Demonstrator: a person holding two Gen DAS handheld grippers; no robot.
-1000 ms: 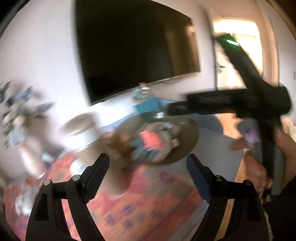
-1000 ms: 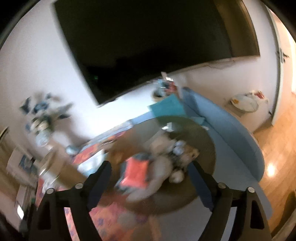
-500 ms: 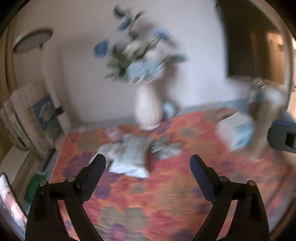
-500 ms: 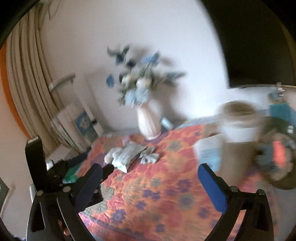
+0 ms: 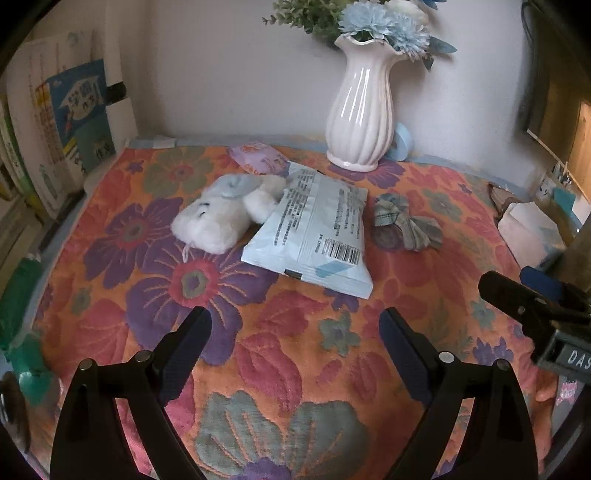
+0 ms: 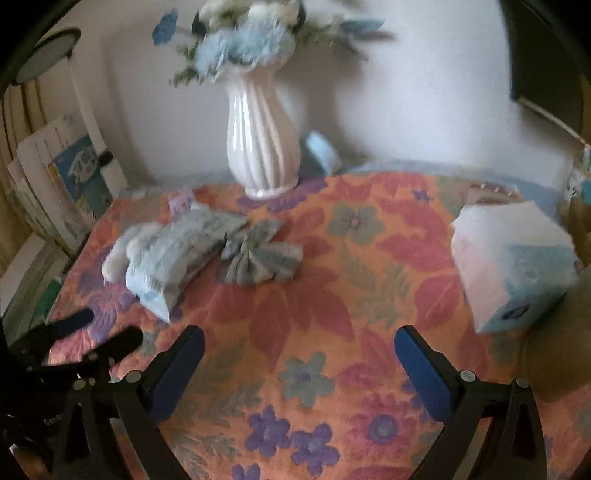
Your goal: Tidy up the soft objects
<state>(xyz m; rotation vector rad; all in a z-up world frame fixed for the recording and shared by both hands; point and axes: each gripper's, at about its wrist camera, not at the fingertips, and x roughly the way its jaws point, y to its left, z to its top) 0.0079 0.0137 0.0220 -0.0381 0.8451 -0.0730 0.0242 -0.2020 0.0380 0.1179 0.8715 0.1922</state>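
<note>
from the left we see a white plush toy [image 5: 218, 218] on the floral cloth [image 5: 280, 354], a pale blue packet [image 5: 317, 229] overlapping it, a plaid scrunchie [image 5: 406, 225], a white vase [image 5: 364, 110] holding blue flowers [image 5: 384, 22] (upright). left gripper [image 5: 295, 332] and right gripper [image 6: 299, 350] gape wide, empty, having just opened.

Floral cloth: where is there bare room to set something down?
The near half of the floral cloth is bare, and so is the stretch between the plaid scrunchie and the tissue box. The far left is crowded: plush toy, blue packet, white vase.
</note>
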